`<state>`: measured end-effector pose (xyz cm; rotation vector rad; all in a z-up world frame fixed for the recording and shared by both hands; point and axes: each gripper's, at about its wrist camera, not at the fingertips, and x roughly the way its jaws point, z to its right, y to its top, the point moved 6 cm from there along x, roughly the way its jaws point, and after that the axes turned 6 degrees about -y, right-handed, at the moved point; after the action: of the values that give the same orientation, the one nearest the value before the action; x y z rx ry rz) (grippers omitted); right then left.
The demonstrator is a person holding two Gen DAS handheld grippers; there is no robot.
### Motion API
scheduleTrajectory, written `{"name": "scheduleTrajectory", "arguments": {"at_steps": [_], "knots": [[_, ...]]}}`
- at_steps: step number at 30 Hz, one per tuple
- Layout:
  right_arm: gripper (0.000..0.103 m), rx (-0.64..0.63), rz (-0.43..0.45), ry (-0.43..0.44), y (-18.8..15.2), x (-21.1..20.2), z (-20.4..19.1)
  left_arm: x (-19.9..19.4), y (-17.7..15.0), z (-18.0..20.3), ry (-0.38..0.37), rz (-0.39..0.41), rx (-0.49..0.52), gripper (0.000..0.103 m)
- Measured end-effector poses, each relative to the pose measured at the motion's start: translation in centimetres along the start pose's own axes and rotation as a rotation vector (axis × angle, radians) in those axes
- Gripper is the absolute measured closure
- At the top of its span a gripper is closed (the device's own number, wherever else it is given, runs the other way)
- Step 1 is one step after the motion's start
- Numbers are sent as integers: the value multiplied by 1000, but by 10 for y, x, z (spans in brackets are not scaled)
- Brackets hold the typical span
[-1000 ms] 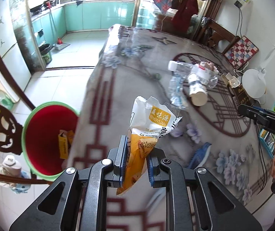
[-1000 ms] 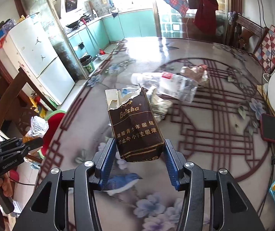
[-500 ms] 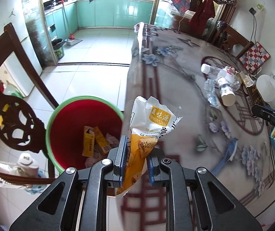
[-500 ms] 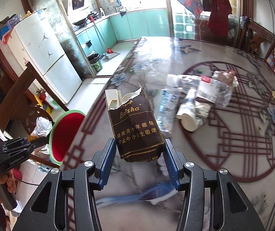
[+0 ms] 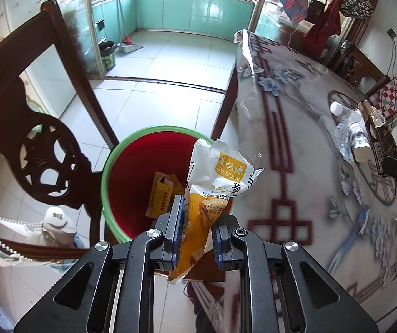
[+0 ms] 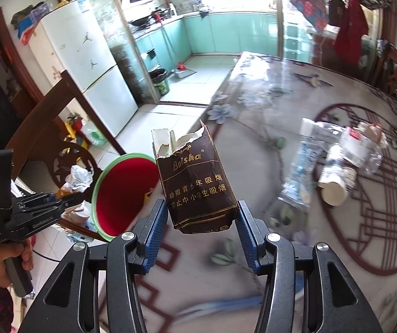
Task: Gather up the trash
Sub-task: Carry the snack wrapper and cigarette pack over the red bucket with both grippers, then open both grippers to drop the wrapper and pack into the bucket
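Left wrist view: left claw [image 5: 196, 231] grips a yellow-and-white snack wrapper [image 5: 217, 186] over the red bin [image 5: 132, 172] beside the table [image 5: 295, 144]. Right wrist view: right claw [image 6: 202, 229] clamps a torn brown cigarette pack [image 6: 198, 183]; bottles [image 6: 334, 149] lie far right.

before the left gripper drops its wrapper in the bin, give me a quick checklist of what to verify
1. Left gripper shut on the snack wrapper: ok.
2. Wrapper lines up with the red bin: ok in the left wrist view; true height cannot tell.
3. Bin has room: ok, only a few yellow packets inside.
4. Chair clear of the bin mouth: ok.
5. Right gripper shut on the cigarette pack: ok.
6. Right gripper over the bin: not ok, over the table.
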<state>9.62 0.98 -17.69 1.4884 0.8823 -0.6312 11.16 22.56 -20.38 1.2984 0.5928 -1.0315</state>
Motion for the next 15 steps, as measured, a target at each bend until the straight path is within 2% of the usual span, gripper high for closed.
{"name": "scheduleTrajectory", "arguments": {"at_steps": [9,15], "knots": [[55,-73,-15,45,14,19,-47,16,1,-35,22,-31,-40,85],[55,-101,-33,67,23,36,-75,37,11,-52,-1,-64,-77,85]]}}
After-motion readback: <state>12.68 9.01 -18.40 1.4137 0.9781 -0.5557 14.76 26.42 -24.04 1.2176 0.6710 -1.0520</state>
